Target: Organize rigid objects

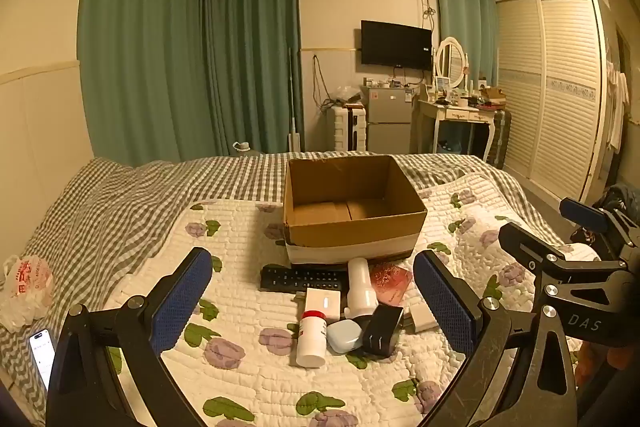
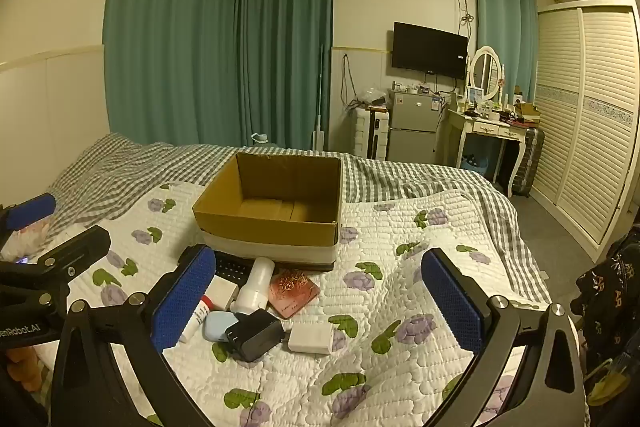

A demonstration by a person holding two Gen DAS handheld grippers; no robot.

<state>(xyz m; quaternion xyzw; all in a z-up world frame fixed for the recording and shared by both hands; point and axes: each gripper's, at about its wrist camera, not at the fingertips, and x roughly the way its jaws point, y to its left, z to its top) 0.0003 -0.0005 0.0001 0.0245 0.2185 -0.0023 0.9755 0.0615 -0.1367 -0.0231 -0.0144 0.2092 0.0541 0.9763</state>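
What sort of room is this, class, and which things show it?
Most likely a bedroom in a home: a bed with a quilt, a louvred wardrobe, and a dressing table with an oval mirror.

Left claw, right claw: agape, empty.

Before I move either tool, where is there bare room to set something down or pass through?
The brown cardboard box shows a bare floor. The flowered white quilt is bare right of the white rectangular charger. It is crowded just in front of the box: black remote, white cylindrical bottle, red-capped white pill bottle, black adapter.
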